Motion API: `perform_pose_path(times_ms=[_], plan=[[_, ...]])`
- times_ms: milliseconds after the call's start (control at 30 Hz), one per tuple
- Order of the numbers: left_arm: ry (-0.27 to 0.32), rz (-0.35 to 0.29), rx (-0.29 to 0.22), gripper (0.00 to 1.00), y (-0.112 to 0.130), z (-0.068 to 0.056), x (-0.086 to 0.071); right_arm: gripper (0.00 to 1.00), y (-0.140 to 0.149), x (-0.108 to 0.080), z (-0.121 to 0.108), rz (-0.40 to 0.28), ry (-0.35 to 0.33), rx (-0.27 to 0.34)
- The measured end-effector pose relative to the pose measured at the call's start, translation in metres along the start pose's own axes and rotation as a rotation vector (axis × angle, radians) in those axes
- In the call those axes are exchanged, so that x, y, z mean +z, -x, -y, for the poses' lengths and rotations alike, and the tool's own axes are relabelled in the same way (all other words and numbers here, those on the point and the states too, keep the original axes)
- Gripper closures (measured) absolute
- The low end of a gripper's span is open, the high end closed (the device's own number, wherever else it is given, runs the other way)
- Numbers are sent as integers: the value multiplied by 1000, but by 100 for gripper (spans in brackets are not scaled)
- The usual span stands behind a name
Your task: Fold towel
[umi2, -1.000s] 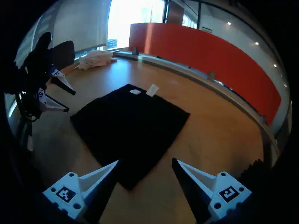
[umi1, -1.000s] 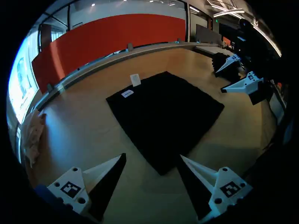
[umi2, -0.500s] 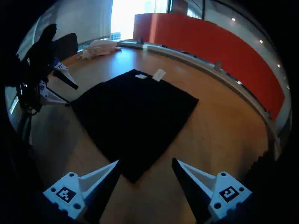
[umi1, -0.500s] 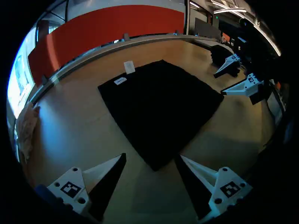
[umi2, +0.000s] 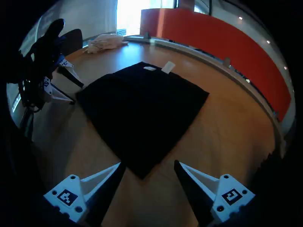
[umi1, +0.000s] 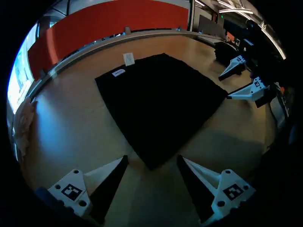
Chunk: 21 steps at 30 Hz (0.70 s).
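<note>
black towel flat on the wooden table, red wall panel far behind; left gripper and right gripper both gape open, each facing a towel corner.

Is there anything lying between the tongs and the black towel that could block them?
Nothing visible does. The left tongs and right tongs are open, each facing a corner of the black towel across bare wooden table.

wooden table | black towel flat | pale cloth at edge
</note>
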State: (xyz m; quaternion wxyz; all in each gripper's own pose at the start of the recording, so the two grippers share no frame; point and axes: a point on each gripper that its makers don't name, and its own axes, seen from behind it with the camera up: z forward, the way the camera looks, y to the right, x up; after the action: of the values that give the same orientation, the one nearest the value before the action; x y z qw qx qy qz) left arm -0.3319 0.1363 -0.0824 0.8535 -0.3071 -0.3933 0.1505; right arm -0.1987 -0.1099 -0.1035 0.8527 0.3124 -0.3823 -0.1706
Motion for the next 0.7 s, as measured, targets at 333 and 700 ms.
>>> perform_pose_path(times_ms=[333,700], plan=[[-7,9,9,5,0,-1,0,9,4,3,5,9,-19,11],[-21,41,-6,21,0,4,1,41,7,3,13,16,-48,34]])
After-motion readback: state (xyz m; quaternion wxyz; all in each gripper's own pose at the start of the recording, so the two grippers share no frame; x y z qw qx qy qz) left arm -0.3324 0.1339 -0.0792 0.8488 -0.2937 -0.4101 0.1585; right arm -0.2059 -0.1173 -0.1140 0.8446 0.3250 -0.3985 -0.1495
